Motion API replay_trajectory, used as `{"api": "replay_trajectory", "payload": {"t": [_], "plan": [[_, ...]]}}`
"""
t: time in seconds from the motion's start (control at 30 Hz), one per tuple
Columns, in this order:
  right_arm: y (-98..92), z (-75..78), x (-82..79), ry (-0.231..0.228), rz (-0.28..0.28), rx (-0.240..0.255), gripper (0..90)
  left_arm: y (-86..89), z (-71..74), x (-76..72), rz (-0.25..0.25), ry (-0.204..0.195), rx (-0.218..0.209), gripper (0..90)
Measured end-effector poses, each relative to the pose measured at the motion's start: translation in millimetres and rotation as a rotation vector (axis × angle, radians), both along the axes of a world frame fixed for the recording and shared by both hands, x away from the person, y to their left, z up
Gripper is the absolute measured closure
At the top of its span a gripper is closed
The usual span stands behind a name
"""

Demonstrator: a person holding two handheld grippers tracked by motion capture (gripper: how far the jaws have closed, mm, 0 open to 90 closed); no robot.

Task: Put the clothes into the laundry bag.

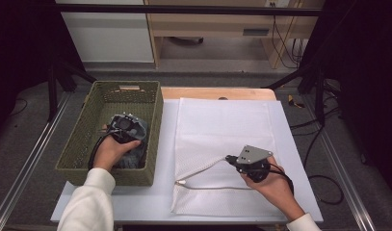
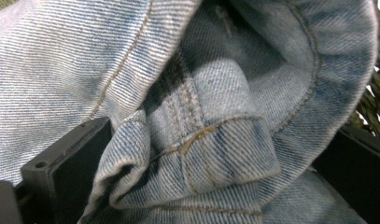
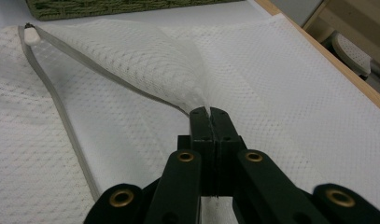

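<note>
Holding two things at once, we have the left claw [image 1: 122,126] down inside the green woven basket [image 1: 85,126] at nine o'clock on the counter [image 1: 167,202], and the right claw [image 1: 230,158] at about four o'clock, clenched on the lifted edge of the white mesh laundry bag [image 1: 222,122]; in the right gripper view its jaws are pressed together with a pinch of mesh [image 3: 204,111] between the tips, so the top layer rises like a tent and the bag's mouth gapes toward ten o'clock.

Our left claw looks to be grasping the jeans [image 2: 201,140]; a thick folded seam sits between the two black jaws, though we cannot see the pads actually pressing, so we judge it a grip rather than know it.

Risks, as we judge them: the pinch on the mesh is thin and near the very tips, so a tug could let it slip and the mouth would fall flat; the jeans are bulky and caught by a single fold, so lifting them may let the rest unroll, drag on the basket wall, or tip the basket; the grey zip edge [image 3: 61,112] could snag the denim on entry.

From above we get the layout, basket beside bag and both hands well apart; the left gripper view gives the stitching and fold of the denim; the right gripper view gives the closed tips and the open mouth.
</note>
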State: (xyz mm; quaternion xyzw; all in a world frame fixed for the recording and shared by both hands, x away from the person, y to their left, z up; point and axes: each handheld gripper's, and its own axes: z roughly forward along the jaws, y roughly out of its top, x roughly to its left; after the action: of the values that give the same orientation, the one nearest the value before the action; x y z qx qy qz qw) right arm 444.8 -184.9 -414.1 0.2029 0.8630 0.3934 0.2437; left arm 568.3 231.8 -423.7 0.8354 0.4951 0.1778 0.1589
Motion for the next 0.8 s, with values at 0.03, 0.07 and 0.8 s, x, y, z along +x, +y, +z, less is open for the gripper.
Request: {"api": "replay_trajectory", "payload": {"t": [0.03,0.07,0.8], "plan": [[-0.2,-0.1,0.3,0.001,0.000,0.000,90.0,-1.5,-0.4,-0.2,-0.001,-0.002,0.011,0.0],[-0.3,-0.2,0.5,0.003,-0.002,0.000,90.0,-2.8,-0.9,-0.3,0.000,-0.004,0.024,0.0],[1.5,0.7,-1.3,0.002,0.002,-0.001,89.8,-2.2,-5.4,0.9,0.027,-0.010,0.069,2.4]]}}
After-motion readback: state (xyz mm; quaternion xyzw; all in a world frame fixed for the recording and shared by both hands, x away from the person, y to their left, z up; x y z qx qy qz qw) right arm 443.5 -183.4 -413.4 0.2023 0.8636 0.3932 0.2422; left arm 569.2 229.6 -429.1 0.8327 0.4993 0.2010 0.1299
